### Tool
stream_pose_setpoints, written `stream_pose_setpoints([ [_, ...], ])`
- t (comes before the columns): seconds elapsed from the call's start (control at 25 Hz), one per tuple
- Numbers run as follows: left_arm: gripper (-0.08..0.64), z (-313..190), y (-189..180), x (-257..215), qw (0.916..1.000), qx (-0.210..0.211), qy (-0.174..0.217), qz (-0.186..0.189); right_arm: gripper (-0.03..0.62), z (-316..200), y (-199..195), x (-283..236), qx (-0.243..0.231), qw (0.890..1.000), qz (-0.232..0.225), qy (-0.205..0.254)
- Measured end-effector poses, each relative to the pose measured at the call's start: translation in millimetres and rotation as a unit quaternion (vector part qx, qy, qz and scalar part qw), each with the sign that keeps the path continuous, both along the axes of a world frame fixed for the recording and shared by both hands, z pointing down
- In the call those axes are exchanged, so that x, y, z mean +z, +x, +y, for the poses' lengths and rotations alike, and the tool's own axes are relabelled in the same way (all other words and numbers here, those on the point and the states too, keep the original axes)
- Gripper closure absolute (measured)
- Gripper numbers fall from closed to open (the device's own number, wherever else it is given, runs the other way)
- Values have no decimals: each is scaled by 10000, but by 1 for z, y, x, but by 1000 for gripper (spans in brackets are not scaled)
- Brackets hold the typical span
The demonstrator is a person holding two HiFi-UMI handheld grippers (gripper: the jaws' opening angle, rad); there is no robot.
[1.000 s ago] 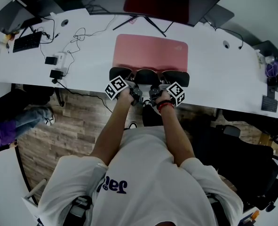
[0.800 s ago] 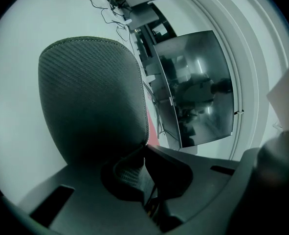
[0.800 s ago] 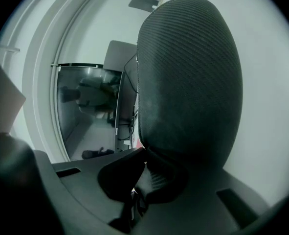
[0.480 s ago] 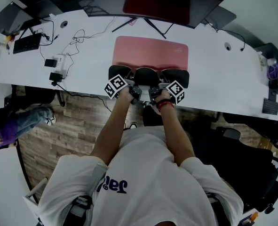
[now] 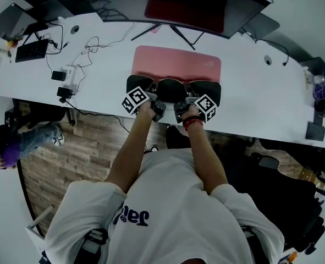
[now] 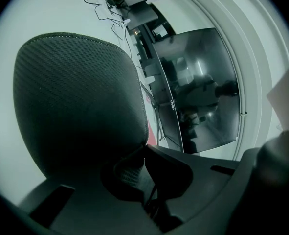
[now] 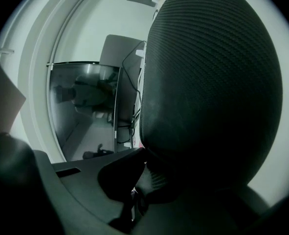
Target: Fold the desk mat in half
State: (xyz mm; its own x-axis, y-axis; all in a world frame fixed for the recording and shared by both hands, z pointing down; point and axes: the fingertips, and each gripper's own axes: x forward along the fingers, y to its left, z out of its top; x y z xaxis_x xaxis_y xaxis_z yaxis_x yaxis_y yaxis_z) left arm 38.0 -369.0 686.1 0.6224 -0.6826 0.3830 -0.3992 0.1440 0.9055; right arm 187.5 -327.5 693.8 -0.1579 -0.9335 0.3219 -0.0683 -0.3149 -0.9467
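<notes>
The pink desk mat [image 5: 176, 64] lies flat on the white table [image 5: 261, 98], just below the monitor stand. Both grippers hover side by side over the mat's near edge, held out by the person's forearms. My left gripper [image 5: 151, 87] is shut: in the left gripper view its dark textured pads [image 6: 80, 106] meet at the tips [image 6: 145, 148], with only a pink sliver of mat [image 6: 148, 131] showing beyond them. My right gripper [image 5: 191, 89] is also shut [image 7: 143, 151], and nothing shows between its pads. Whether either touches the mat is hidden.
A dark monitor [image 5: 195, 4] stands behind the mat. A keyboard [image 5: 31, 48], cables and small devices [image 5: 67, 76] lie at the table's left. A black chair [image 5: 283, 186] is at the lower right, and a seated person [image 5: 8, 147] is at the left edge.
Both grippers keep their place and stay shut. The head view has shifted slightly, and the person at the left has drawn in a little.
</notes>
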Motion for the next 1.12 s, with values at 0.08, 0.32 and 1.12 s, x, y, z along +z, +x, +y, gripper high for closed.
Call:
stream_pose_setpoints([
  [0.08, 532, -6, 2, 1, 10000, -14, -9, 12, 565, -6, 2, 2, -4, 10000, 9, -21],
  [0.32, 532, -27, 6, 1, 10000, -44, 11, 31, 565, -27, 7, 1, 3, 10000, -12, -34],
  [1.12, 532, -97, 33, -1, 10000, -74, 5, 42, 565, -92, 34, 2, 197, 9997, -160, -40],
])
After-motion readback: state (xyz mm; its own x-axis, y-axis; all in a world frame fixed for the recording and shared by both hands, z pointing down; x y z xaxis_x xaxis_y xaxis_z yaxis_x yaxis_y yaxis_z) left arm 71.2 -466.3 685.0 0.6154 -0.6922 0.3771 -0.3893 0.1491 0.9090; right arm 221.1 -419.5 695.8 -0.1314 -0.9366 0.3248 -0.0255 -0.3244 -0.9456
